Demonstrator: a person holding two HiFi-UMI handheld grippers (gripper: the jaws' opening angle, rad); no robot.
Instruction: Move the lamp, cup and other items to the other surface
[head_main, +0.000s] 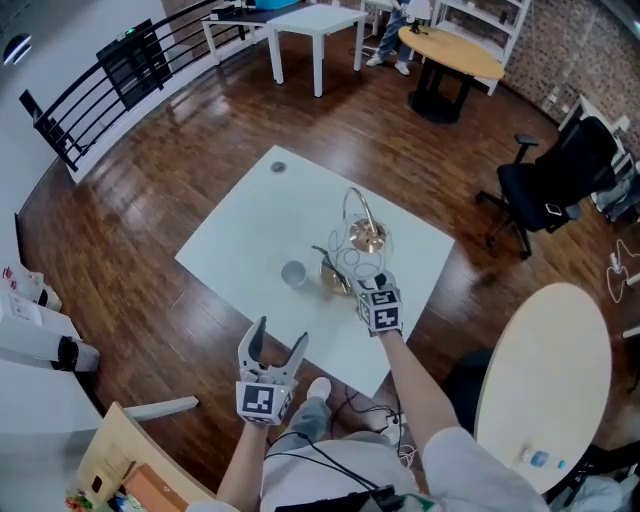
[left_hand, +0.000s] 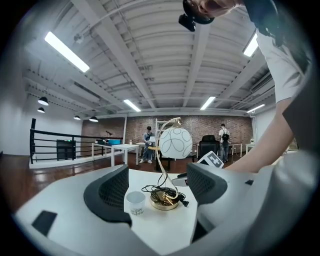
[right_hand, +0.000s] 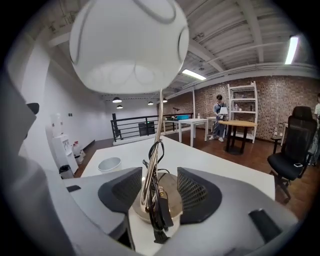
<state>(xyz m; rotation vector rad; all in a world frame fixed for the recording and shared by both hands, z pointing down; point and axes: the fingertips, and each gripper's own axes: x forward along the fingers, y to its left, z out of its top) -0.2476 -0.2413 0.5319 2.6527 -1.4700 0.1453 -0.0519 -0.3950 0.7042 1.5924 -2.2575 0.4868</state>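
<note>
A gold lamp (head_main: 362, 238) with a white globe shade and a coiled black cord stands on the white square table (head_main: 260, 205). A small white cup (head_main: 293, 273) stands just left of the lamp's base. My right gripper (head_main: 366, 280) is at the lamp, jaws open on either side of the thin gold stem (right_hand: 151, 165). The stem runs close by the left pad, with a gap to the right pad. The globe (right_hand: 127, 45) looms overhead. My left gripper (head_main: 279, 336) hovers open and empty at the table's near edge, facing the cup (left_hand: 135, 202) and lamp (left_hand: 174, 142).
A small dark object (head_main: 278, 167) lies near the table's far corner. A round pale table (head_main: 545, 370) stands at the right, a black office chair (head_main: 560, 180) beyond it. A white table (head_main: 315, 20), a round wooden table (head_main: 450, 50) and a railing (head_main: 120, 70) are farther off.
</note>
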